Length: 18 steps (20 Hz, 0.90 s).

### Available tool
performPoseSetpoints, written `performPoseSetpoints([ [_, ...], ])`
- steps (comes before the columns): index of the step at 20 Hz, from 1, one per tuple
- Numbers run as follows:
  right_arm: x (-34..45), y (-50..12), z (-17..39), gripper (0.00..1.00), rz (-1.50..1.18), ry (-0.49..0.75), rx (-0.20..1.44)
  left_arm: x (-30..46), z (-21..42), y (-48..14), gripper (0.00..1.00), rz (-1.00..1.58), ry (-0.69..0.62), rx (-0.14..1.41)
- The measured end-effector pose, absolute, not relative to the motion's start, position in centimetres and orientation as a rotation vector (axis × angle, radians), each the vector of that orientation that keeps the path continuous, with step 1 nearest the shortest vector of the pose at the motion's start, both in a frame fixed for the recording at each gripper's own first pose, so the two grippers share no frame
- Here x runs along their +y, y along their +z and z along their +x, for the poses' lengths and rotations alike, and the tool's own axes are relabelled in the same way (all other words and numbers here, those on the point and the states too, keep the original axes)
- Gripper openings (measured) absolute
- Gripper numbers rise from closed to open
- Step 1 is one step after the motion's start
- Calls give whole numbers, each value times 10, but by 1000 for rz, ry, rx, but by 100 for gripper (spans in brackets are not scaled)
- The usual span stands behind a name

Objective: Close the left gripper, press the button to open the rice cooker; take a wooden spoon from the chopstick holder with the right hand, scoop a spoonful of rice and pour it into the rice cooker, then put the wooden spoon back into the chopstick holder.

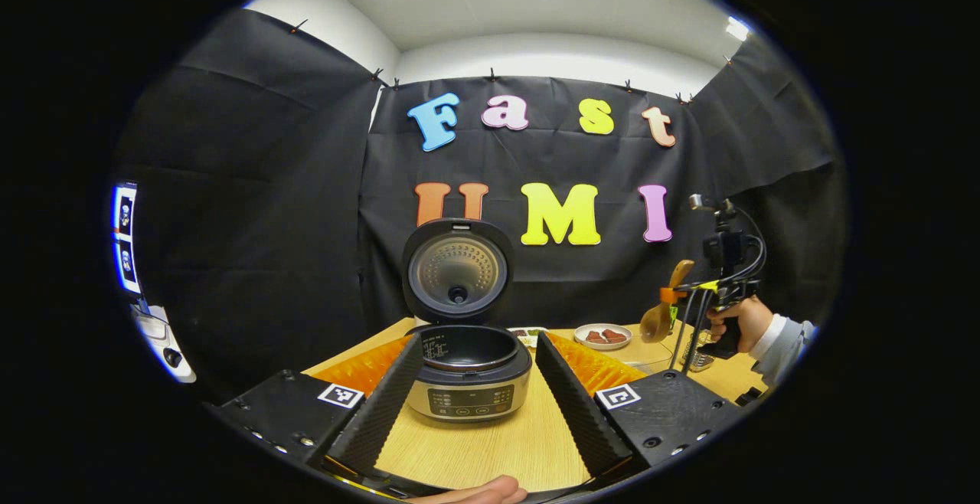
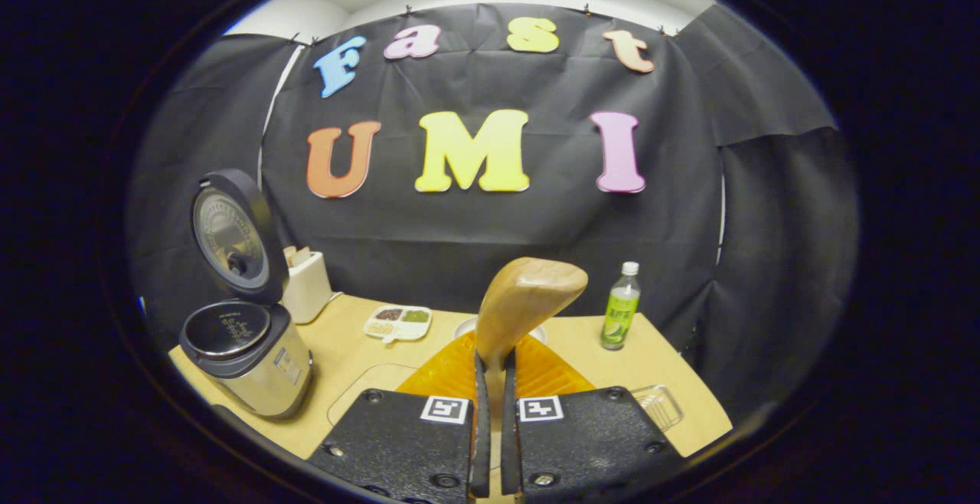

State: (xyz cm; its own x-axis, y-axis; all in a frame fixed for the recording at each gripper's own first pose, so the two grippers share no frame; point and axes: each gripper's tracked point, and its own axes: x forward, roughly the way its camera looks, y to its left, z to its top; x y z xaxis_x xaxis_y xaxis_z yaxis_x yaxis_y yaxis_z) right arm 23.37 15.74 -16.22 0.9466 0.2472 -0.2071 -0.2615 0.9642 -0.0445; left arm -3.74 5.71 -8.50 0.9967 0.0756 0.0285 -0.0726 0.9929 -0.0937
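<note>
The left gripper (image 1: pixel 467 404) stands with its fingers spread wide, holding nothing, low over the near edge of the bench (image 1: pixel 490 450). Directly ahead of it, the rice cooker (image 1: pixel 467 381) sits near the bench's front left with its lid (image 1: pixel 458 270) raised upright. The button step is judged complete.

The right gripper (image 2: pixel 494 443) has both fingers clamped on the handle of the wooden spoon (image 2: pixel 524 301), bowl upward. In the left gripper view the spoon is held up in the air over the right side of the bench, above the chopstick holder (image 1: pixel 693 355). The spoon is thus out; scooping, pouring and returning it remain.

Containers: the cooker's inner pot (image 1: pixel 468 347) shows a dark interior, with no rice discernible. The spoon's bowl appears empty. Toward the far edge, a divided tray (image 2: pixel 398 322) holds dark and green grains, and a small plate (image 1: pixel 603 335) holds reddish-brown pieces. A green bottle (image 2: pixel 620 309) stands at the far right.
</note>
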Motion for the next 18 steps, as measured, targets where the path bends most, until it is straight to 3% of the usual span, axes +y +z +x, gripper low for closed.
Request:
performPoseSetpoints([
  [4, 176, -214, 250, 11, -153, 261, 316, 66, -43, -91, 95, -83, 78, -9],
  [9, 176, -239, 260, 11, -218, 215, 347, 76, -43, -97, 95, -103, 95, -1],
  [14, 228, -250, 236, 11, -23, 373, 424, 73, -44, -103, 95, -141, 84, 20],
  [18, 233, -249, 229, 11, 193, 403, 477, 75, -46, -99, 95, -123, 84, 13],
])
